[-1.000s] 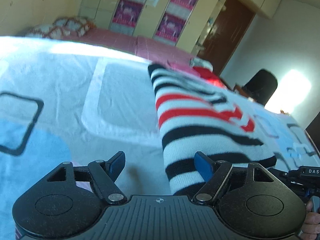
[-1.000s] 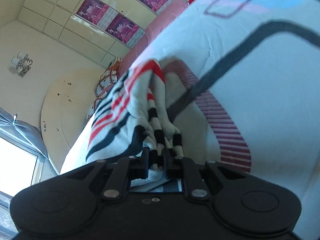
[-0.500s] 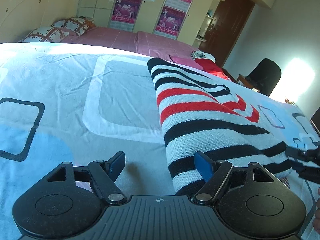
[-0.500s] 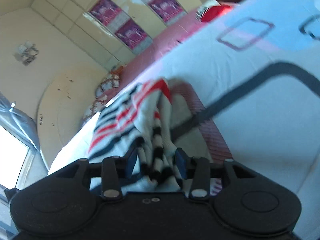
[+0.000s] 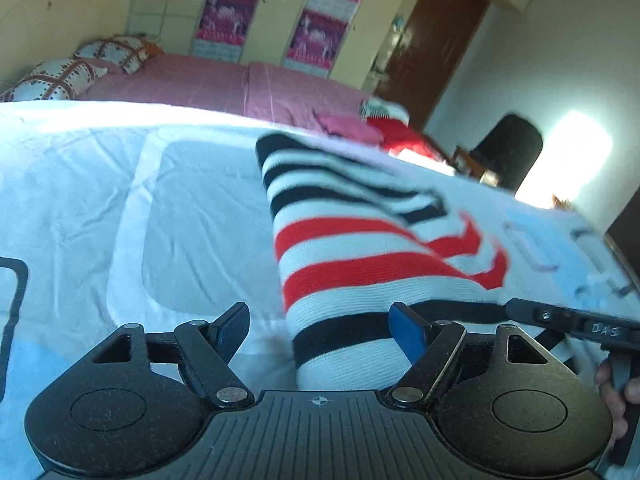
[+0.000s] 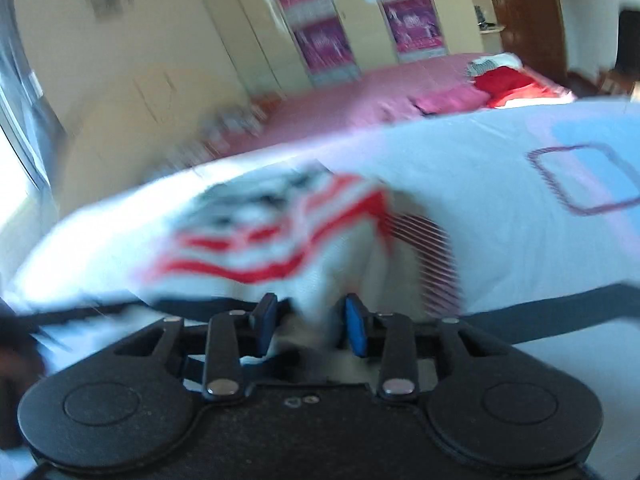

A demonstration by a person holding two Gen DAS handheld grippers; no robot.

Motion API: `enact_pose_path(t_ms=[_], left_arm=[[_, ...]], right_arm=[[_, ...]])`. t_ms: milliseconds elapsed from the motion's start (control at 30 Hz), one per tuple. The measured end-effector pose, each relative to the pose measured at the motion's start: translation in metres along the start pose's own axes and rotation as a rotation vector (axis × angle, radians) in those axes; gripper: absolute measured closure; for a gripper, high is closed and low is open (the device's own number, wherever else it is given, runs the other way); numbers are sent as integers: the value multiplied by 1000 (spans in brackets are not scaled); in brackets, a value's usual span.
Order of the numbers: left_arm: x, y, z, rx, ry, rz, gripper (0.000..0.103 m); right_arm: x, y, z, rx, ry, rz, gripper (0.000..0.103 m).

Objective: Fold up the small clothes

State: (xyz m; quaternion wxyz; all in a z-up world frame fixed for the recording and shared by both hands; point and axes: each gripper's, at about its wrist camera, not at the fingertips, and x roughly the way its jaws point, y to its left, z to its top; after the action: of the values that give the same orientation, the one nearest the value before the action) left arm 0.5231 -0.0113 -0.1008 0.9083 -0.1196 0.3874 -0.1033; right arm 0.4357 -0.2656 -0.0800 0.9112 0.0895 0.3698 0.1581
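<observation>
Striped sweater (image 5: 360, 248) lies lengthwise ahead of both grippers. Left gripper (image 5: 320, 328) wide open over near hem; right gripper (image 6: 312, 326) part-open, pads clear of loose fabric.

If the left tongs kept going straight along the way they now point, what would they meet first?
Most likely the striped sweater: its near edge already lies between the open left tongs, with the bedsheet underneath.

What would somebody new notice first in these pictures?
First, the striped sweater, banded black, white and red, lying folded on the pale blue bedsheet just ahead of the open left gripper. Behind it, bright red clothes sit on a pink bed by the wardrobe.
</observation>
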Motion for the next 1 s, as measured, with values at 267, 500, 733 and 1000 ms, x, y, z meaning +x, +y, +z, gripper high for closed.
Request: enact_pose_path(t_ms=[267,500,733,1000], left_arm=[[-9,9,6,-13,-5,-10,17],[2,33,10,-125,53,-195,17],[13,47,-4,-243,133,-370,29],[32,50,-1,-295,182,-449,29]], right_arm=[[-14,-19,3,90,-31,77,66],[-9,-47,10,242,-7,170,40],[2,-85,-2,449,125,379,40],[15,-95,-7,518,193,465,41]])
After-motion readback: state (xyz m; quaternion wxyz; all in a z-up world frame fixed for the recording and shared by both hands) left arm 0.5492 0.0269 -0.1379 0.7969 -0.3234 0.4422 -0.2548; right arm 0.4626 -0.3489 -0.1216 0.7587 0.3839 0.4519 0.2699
